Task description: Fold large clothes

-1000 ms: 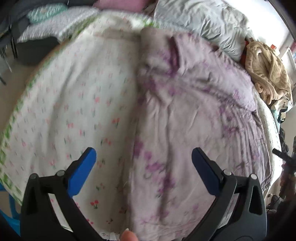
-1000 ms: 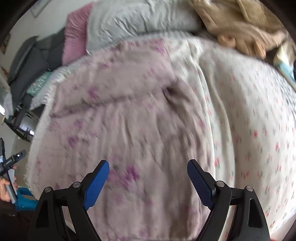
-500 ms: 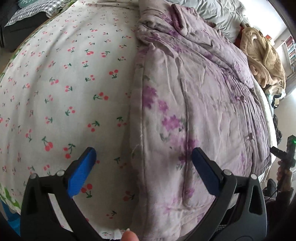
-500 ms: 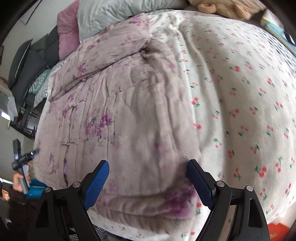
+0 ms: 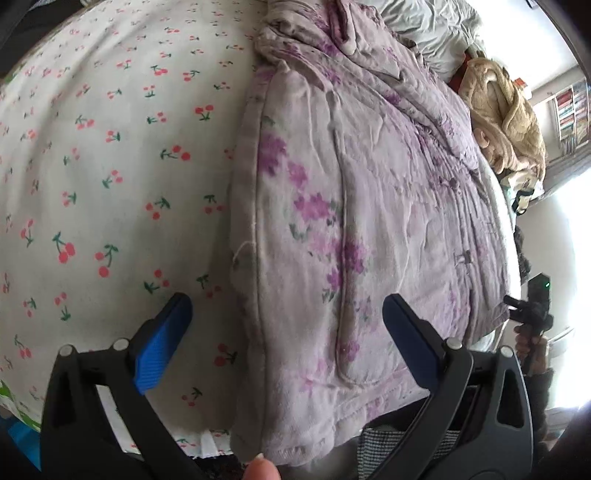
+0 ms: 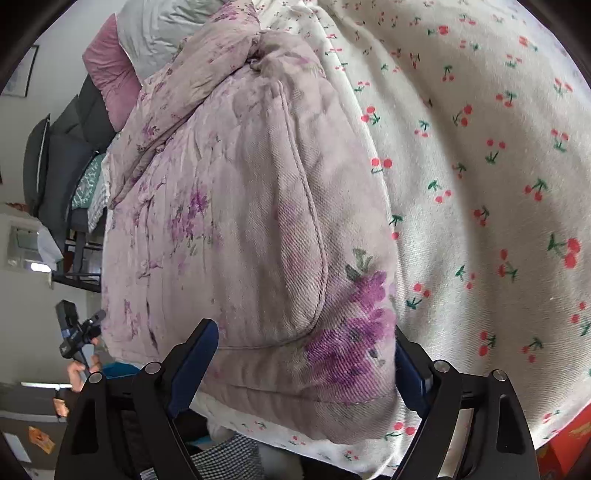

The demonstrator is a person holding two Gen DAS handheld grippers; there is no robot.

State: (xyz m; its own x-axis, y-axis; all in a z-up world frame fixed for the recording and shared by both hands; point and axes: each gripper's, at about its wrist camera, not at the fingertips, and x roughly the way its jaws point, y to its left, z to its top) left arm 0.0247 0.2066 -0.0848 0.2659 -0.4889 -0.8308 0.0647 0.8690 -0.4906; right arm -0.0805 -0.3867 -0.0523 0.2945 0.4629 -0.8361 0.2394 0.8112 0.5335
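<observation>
1. Jacket: padded, pale lilac with purple flowers, laid flat along the bed; hem at the near edge, collar end towards the pillows. Spread flat gives clean edges to fold from.
2. Hem corners are the obvious grab points, and each claw is lined up on one, likely for lifting the hem towards the collar.
3. Left claw: jaws wide, holding nothing. It straddles the jacket's left side seam near the hem corner, one finger over the sheet, the other over the fabric.
4. Right claw: jaws wide, set either side of the thick right hem corner. Fabric sits between the fingers; no squeeze visible, so not gripped as judged.
5. Padding is bulky, so a bite needs to go deep or the corner will likely slip out.
6. Sheet: white with a cherry print, under the jacket. Risk: the left claw's outer finger pinches the sheet along with the seam.
7. Further out: grey pillow and pink pillow at the head end, beige blanket bunched beside the jacket's far side.
</observation>
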